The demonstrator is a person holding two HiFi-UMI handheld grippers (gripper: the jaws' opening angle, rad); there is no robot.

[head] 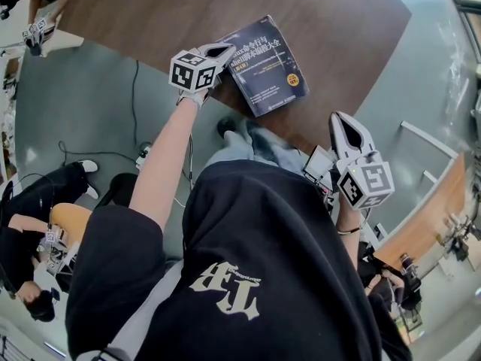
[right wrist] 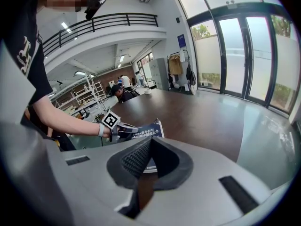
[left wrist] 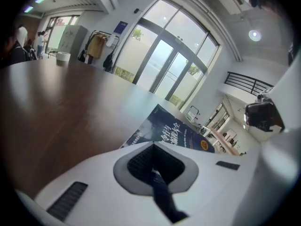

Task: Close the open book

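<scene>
Both the right gripper (head: 340,117) and left gripper (head: 224,49) have jaws together, empty; one closed book (head: 267,66) lies on the table (head: 188,6).

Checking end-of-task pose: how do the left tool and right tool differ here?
The left tool reaches over the table, tip at the edge of the closed book; the right tool hangs back by the table edge, clear of the book. The left tool points sideways in the head view; the right tool points forward. Shared: jaws together, nothing held.
</scene>
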